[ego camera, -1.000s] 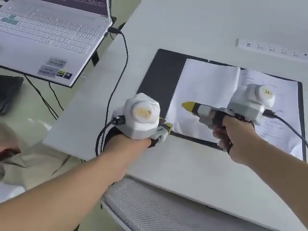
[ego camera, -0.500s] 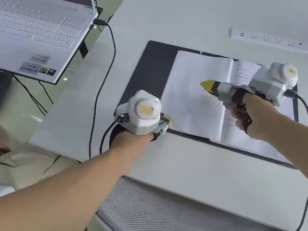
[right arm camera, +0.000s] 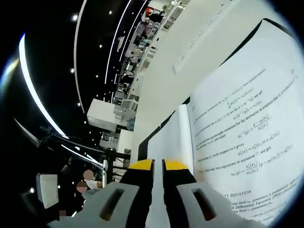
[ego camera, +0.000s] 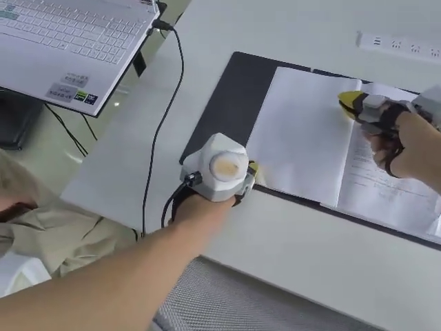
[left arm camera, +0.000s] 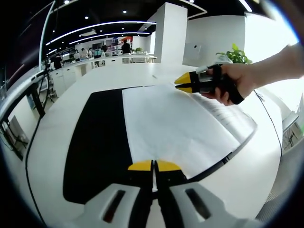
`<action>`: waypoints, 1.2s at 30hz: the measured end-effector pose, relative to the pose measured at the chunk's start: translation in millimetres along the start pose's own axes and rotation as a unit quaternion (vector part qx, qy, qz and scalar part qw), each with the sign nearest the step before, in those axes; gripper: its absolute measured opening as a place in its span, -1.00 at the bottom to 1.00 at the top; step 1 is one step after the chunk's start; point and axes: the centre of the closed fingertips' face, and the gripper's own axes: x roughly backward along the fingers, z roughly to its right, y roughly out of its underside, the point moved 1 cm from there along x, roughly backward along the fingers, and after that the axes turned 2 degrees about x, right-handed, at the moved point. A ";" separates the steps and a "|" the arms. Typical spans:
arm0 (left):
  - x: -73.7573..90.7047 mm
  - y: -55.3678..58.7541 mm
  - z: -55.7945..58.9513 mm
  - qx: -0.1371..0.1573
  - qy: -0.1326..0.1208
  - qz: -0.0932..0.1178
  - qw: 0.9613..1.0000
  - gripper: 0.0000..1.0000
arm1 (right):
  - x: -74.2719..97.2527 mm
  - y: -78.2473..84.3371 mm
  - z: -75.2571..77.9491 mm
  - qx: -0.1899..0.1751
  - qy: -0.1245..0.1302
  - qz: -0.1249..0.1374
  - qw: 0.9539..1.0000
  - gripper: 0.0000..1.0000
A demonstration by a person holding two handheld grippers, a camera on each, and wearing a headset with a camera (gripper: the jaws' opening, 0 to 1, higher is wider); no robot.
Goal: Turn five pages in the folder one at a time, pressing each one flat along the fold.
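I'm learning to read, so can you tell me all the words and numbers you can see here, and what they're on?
"EQUATION": a heading on the printed page, low in the right gripper view; the letters before it are unclear.
The other lines and formulas on that page: too small and warped to read surely.
The stickers and keys on the laptop: too blurred to read.

From the head we look steeply down on the open black folder of white sheets (ego camera: 220, 110). Our left gripper view sits low at its near edge, facing across; our right gripper view hangs close over the printed white page (right arm camera: 237, 128), rolled sideways. All share the fold (ego camera: 346, 152).
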 end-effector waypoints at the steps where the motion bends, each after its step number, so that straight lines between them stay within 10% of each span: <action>1: 0.0 -0.1 0.2 -0.002 -0.001 0.000 1.000 -1.00 | -1.5 -3.4 3.3 -0.007 0.001 0.003 1.000 -0.92; 13: -1.3 0.2 -0.6 -0.012 -0.008 0.003 1.000 -1.00 | -21.0 -43.5 26.6 -0.052 0.011 0.036 0.998 -1.00; 27: -2.3 0.5 -1.5 -0.014 -0.010 0.005 1.000 -1.00 | -34.1 -62.4 23.8 -0.020 0.035 0.045 0.998 -1.00; 36: -1.4 -0.1 -1.7 -0.016 -0.007 0.003 1.000 -1.00 | -26.4 -38.4 22.9 0.020 0.039 -0.017 0.999 -1.00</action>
